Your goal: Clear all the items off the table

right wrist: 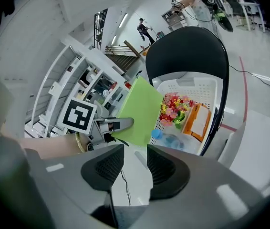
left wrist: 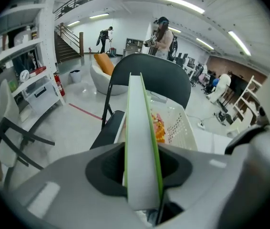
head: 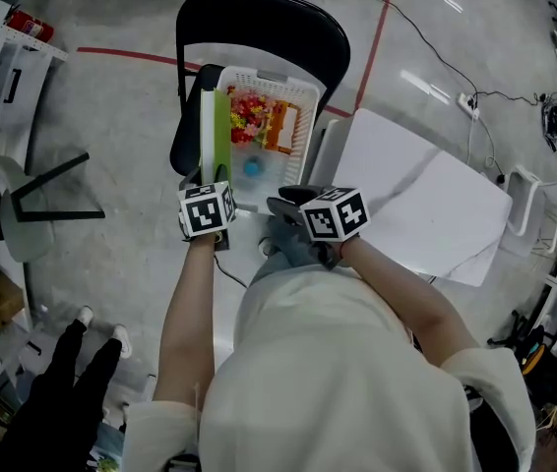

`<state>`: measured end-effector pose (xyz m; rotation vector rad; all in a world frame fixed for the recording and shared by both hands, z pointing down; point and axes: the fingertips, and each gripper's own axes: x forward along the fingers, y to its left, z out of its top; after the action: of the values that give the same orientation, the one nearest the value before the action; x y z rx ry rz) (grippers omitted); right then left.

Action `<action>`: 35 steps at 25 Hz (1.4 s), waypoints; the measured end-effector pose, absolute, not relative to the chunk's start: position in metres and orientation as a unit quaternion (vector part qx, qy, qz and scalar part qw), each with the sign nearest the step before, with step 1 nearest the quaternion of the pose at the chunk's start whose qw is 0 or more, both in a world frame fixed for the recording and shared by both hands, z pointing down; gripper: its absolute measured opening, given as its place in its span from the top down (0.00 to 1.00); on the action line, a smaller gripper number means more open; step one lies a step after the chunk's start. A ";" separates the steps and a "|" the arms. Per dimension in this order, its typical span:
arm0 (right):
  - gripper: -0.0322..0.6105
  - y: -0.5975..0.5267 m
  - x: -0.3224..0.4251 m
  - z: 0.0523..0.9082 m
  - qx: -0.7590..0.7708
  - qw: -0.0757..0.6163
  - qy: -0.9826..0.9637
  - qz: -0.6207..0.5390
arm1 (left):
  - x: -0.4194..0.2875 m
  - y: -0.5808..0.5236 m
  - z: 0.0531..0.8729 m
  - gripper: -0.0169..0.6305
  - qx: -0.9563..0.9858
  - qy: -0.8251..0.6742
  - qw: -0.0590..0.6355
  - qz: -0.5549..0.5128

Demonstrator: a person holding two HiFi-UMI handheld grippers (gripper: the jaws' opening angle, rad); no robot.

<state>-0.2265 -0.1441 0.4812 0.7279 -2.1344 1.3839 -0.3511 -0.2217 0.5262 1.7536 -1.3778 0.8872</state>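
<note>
A thin flat board, green on its faces and white on its edge (head: 215, 131), stands upright on edge over the left side of a white perforated basket (head: 303, 91). My left gripper (head: 210, 180) is shut on the board's lower end; in the left gripper view the board (left wrist: 142, 142) fills the gap between the jaws of that gripper (left wrist: 142, 168). The basket sits on a black chair (head: 259, 18) and holds artificial flowers (head: 249, 111), an orange book (head: 280, 126) and a small blue thing (head: 252, 167). My right gripper (right wrist: 136, 163) is open with nothing in it, just right of the left one (right wrist: 109, 125).
A white table top (head: 426, 205) lies to the right of the chair. White shelving (head: 3, 57) runs along the left. A person in black (head: 72, 382) stands at the lower left. A power strip with cables (head: 467, 104) lies on the floor at the right.
</note>
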 end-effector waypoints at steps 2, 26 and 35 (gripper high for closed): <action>0.73 -0.144 -0.224 0.483 0.269 0.245 -0.780 0.509 | -0.350 -0.223 0.531 0.76 0.678 -0.537 0.350 0.360; 0.73 -0.123 -0.229 0.471 0.260 0.242 -0.795 0.491 | -0.347 -0.193 0.502 0.64 0.679 -0.563 0.352 0.314; 0.73 -0.092 -0.215 0.463 0.270 0.239 -0.800 0.480 | -0.326 -0.161 0.478 0.82 0.698 -0.555 0.343 0.294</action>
<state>-0.2146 -0.0917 0.4635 0.7397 -2.1906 1.3144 -0.3262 -0.1611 0.4776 1.8145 -1.4428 0.7640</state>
